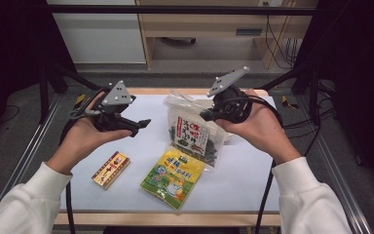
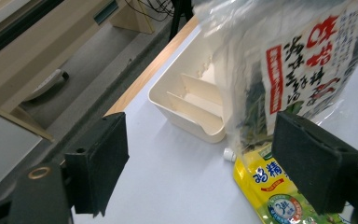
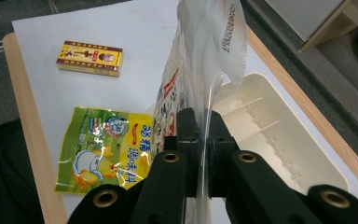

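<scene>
Right gripper (image 1: 213,113) raised over the far side of the table (image 1: 253,185), jaws clamped on the clear top edge of a seaweed snack bag (image 1: 193,134) — bag hanging tilted, lower end beside the yellow seasoning packet (image 1: 173,178). Left gripper (image 1: 137,125) held above the table's left part, jaws wide apart, gripping nothing. Behind the bag, a cream divided tray (image 2: 193,109) near the far edge. Near the front left, well apart from the packets — a small red-and-yellow box (image 1: 110,169).
</scene>
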Tool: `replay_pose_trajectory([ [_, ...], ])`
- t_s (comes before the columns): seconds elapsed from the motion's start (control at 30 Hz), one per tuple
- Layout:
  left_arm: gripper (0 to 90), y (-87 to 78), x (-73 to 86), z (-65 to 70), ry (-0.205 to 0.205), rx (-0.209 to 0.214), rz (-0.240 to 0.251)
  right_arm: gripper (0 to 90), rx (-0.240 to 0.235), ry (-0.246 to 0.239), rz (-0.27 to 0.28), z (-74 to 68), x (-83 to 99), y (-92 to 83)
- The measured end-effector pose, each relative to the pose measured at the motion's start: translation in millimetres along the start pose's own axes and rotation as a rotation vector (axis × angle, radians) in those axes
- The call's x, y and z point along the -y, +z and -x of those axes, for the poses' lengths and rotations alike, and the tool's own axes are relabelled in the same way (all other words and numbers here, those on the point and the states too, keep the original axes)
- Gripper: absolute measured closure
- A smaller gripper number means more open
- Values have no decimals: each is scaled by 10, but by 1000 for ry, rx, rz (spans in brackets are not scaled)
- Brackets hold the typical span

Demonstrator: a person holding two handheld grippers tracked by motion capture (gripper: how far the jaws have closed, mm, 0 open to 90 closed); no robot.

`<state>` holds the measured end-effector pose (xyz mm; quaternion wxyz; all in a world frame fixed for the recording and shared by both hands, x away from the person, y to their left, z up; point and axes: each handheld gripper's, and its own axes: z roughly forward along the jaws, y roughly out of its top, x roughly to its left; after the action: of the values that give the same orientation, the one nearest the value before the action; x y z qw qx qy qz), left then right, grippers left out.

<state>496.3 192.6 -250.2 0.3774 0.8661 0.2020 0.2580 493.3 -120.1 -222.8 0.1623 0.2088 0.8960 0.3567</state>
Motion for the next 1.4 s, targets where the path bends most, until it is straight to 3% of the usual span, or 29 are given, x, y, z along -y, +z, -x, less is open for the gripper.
replay_pose_trajectory([
  [0.33, 137, 36, 128, -17, -36, -3, -24, 875, 33, 24, 22, 90, 82, -160],
  [0.47, 130, 30, 231, 10, -64, -5, -11, 875, 36, 32, 43, 137, 86, -231],
  [0.83, 102, 117, 741, 236, -153, 9, -2, 878, 61, 76, 127, 487, -40, -421],
  [1.0, 99, 222, 1045, 295, -218, 8, 3, 879, 85, 81, 138, 628, -108, -423],
  [1.2, 99, 337, 1446, 397, -259, -30, -14, 880, 111, 98, 171, 912, -215, -387],
  [1.4, 108, 285, 1647, 333, -299, -75, -16, 881, 138, 142, 214, 1090, -255, -372],
])
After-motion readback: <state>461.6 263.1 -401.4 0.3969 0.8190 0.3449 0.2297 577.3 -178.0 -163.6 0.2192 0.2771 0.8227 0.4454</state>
